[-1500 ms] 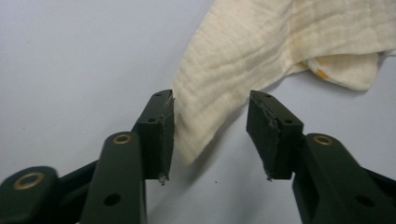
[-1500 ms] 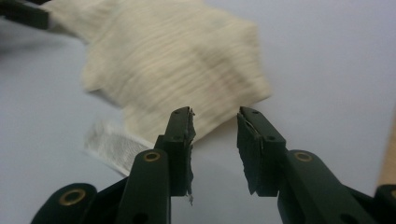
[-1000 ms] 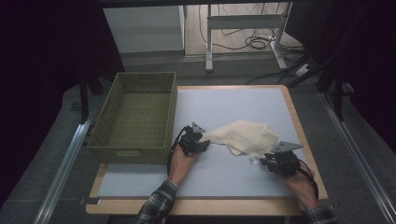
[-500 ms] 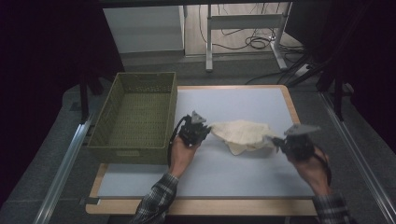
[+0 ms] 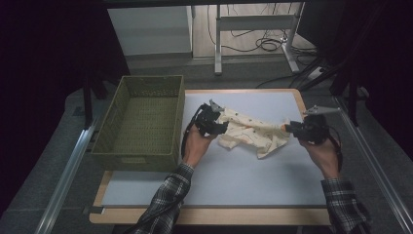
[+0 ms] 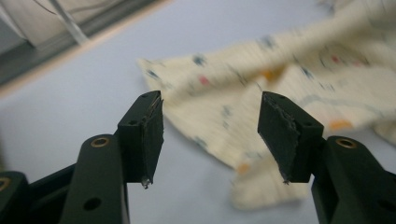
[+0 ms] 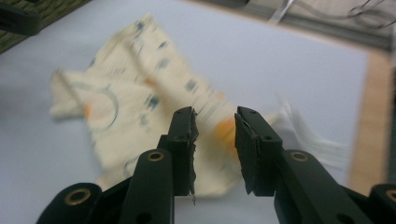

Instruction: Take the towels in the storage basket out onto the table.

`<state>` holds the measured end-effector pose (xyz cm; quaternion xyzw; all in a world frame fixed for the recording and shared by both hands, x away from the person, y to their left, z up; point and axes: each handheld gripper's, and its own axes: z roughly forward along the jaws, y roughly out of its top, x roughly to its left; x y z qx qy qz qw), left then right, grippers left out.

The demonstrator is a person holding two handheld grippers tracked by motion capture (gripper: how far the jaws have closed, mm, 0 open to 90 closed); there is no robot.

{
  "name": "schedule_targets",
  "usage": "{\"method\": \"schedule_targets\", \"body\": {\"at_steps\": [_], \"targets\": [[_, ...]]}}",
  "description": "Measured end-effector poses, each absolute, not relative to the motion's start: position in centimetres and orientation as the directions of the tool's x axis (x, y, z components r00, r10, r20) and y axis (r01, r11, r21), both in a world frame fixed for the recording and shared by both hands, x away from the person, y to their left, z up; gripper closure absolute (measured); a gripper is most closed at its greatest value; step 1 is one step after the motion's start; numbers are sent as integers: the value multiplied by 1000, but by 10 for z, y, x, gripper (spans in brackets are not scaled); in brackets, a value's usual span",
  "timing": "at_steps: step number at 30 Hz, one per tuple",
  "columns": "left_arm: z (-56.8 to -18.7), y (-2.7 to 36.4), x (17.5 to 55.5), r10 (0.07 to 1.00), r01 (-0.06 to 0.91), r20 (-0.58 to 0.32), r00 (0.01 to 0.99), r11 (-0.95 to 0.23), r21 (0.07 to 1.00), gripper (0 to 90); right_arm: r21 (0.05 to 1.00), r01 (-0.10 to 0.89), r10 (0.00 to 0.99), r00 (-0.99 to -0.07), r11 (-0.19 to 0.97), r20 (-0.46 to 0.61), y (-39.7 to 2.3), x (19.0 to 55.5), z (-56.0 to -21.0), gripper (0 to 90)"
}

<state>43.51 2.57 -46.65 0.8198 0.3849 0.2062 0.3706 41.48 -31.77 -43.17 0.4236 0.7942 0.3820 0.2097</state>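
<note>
Patterned cream cloth (image 5: 251,134) lies rumpled mid-table beside the green basket (image 5: 139,122), left gripper (image 6: 210,123) wide open and empty over one end, right gripper (image 7: 214,135) part-open, nothing clamped, at the other; likely the regrasp step, both needing to close on edges.

Cloth (image 6: 280,93) motion-blurred in both claw views, print unreadable, right edge cut off in the left one. Cannot tell from the high view whether right claw (image 5: 287,127) grips cloth. Sleeves cropped at bottom edge.
</note>
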Motion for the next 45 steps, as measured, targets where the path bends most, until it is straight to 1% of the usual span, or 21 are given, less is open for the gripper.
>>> {"method": "schedule_targets", "body": {"at_steps": [3, 4, 5, 6, 15, 19, 21, 22, 23, 24, 25, 26, 27, 29, 30, 31, 32, 36, 38, 41, 45], "targets": [[-485, 26, 432, 768, 501, 13, 640, -430, 751, 399, 759, 536, 815, -580, 371, 11, -315, 406, -454, 676], [-494, 29, 434, 772, 526, -23, 635, -411, 745, 388, 751, 544, 803, -595, 373, 32, -312, 401, -465, 676], [-494, 29, 434, 772, 526, -23, 635, -411, 745, 383, 751, 544, 803, -595, 373, 32, -312, 401, -465, 676], [-503, 32, 437, 762, 558, -93, 641, -380, 738, 379, 748, 555, 785, -615, 364, 75, -308, 397, -473, 676], [-527, 34, 445, 777, 607, -125, 616, -367, 705, 395, 736, 556, 703, -694, 387, 155, -275, 385, -499, 676], [-531, 36, 446, 782, 617, -133, 609, -361, 699, 417, 705, 545, 691, -715, 455, 107, -254, 385, -514, 633], [-532, 39, 446, 783, 622, -148, 604, -347, 702, 429, 699, 545, 693, -714, 464, 97, -252, 386, -517, 627], [-534, 42, 445, 781, 621, -155, 605, -341, 705, 436, 705, 529, 697, -714, 472, 69, -249, 387, -521, 634], [-534, 42, 445, 781, 621, -155, 605, -341, 705, 447, 705, 529, 697, -714, 472, 69, -249, 387, -521, 634], [-535, 43, 444, 778, 616, -158, 608, -337, 712, 462, 706, 517, 706, -708, 484, 34, -247, 386, -522, 704], [-535, 43, 444, 778, 616, -158, 608, -337, 712, 490, 706, 517, 706, -708, 484, 34, -247, 386, -522, 704], [-535, 43, 443, 774, 613, -160, 613, -337, 715, 490, 704, 501, 709, -706, 503, -4, -245, 384, -522, 744], [-535, 43, 442, 770, 607, -155, 619, -344, 717, 555, 701, 488, 709, -704, 521, -36, -244, 382, -522, 792], [-536, 41, 440, 762, 596, -146, 630, -354, 721, 671, 692, 494, 713, -700, 526, -43, -244, 381, -521, 843], [-536, 40, 438, 739, 597, -176, 651, -355, 719, 832, 692, 492, 712, -700, 529, -47, -245, 380, -520, 855], [-536, 40, 438, 739, 597, -176, 651, -355, 719, 859, 692, 492, 712, -700, 529, -47, -245, 380, -520, 855], [-533, 39, 434, 737, 584, -144, 660, -383, 716, 870, 690, 492, 715, -697, 532, -54, -249, 377, -519, 858], [-525, 41, 428, 737, 576, -128, 663, -393, 717, 872, 713, 487, 723, -690, 504, -40, -263, 370, -511, 858], [-515, 44, 421, 737, 561, -124, 664, -382, 734, 870, 729, 479, 734, -678, 489, -47, -278, 363, -501, 858], [-500, 47, 409, 741, 532, -97, 665, -379, 757, 866, 753, 487, 758, -652, 442, -23, -306, 352, -486, 858], [-489, 49, 396, 732, 507, -81, 677, -383, 772, 867, 767, 490, 771, -636, 414, -9, -326, 343, -476, 858]]}}
